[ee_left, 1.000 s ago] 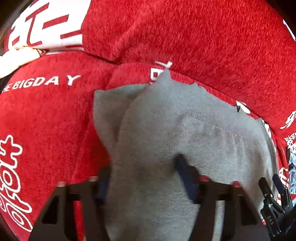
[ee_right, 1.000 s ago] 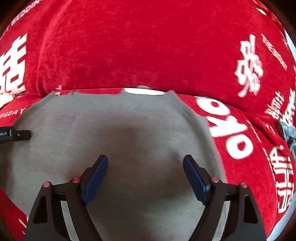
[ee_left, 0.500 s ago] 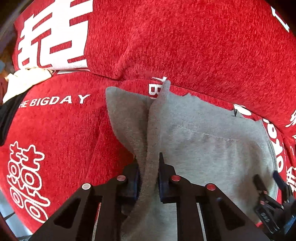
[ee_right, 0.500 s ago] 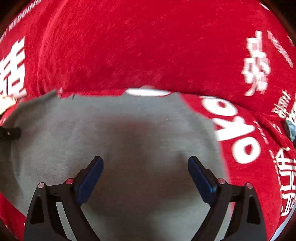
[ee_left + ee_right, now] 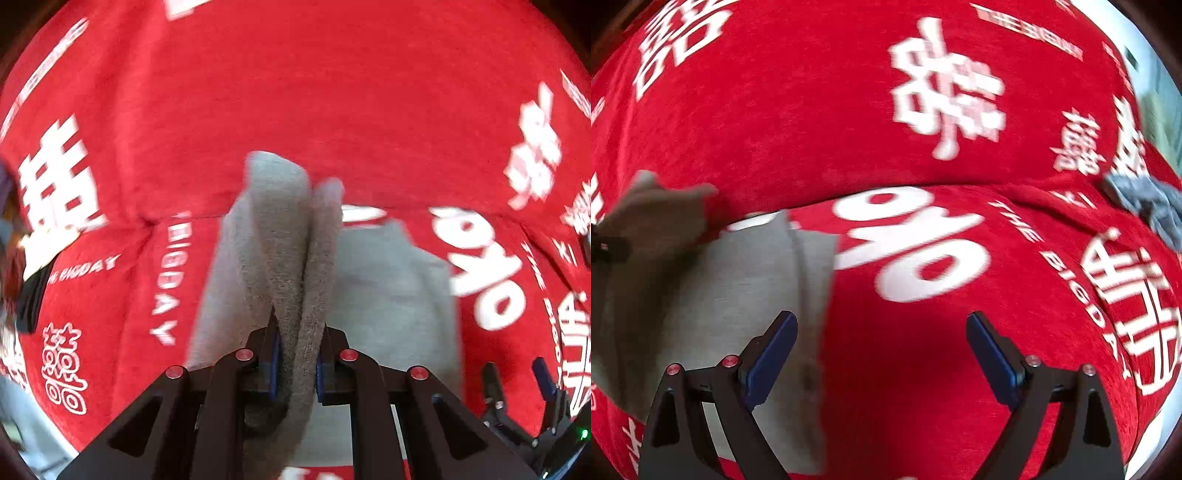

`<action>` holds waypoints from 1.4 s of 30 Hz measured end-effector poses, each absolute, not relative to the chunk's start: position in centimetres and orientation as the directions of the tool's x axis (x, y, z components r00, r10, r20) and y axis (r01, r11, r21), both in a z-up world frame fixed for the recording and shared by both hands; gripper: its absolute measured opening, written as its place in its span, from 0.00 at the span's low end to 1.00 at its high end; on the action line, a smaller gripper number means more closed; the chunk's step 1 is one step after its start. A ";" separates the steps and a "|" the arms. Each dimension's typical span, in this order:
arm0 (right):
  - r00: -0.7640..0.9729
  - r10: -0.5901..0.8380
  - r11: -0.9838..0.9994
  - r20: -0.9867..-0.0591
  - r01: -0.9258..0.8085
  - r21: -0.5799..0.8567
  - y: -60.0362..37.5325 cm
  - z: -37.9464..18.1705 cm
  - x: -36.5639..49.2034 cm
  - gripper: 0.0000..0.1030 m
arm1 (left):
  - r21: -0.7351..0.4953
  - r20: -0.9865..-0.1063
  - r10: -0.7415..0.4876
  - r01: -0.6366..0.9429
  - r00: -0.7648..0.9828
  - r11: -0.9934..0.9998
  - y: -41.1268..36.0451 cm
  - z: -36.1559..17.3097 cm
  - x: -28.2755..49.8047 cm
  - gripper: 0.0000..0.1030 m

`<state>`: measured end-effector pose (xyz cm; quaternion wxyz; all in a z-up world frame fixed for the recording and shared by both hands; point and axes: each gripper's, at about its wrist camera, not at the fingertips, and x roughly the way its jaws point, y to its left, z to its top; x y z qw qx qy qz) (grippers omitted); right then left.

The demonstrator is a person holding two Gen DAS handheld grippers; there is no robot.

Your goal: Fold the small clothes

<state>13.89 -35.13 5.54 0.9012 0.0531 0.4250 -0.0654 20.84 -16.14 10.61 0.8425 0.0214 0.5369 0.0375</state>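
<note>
While a raised fold of the grey garment (image 5: 291, 258) is pinched between the blue pads of the left gripper (image 5: 295, 365), its fingers are seen clenched tight on the cloth, with the doubled fabric standing up from the jaws and ending in two rounded tips against the red backrest. The rest of the garment is spread flat on the seat of the red sofa cover (image 5: 332, 92), to the right of and below the lifted fold, and a strip of it hangs down behind the left gripper's frame. White lettering and large white characters are printed across the cover, and a seam between seat and backrest is crossed by the lifted fold. At the lower right edge of the left wrist view, the right gripper (image 5: 517, 384) is seen beside the garment. In the right wrist view the right gripper (image 5: 882, 350) is held with its fingers spread wide and nothing between them; its left pad (image 5: 772, 350) lies over the garment's right edge (image 5: 720, 295), while its right pad is over bare red cover (image 5: 923, 369). A crumpled blue-grey cloth (image 5: 1148, 206) is seen far off at the right of the seat, well apart from the garment
</note>
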 end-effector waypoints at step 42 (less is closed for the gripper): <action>0.380 0.575 0.787 -0.724 -0.016 0.617 -31.0 3.6 14.6 0.20 | 0.084 -0.856 0.027 0.087 0.517 0.993 -10.1 1.7 10.2 0.84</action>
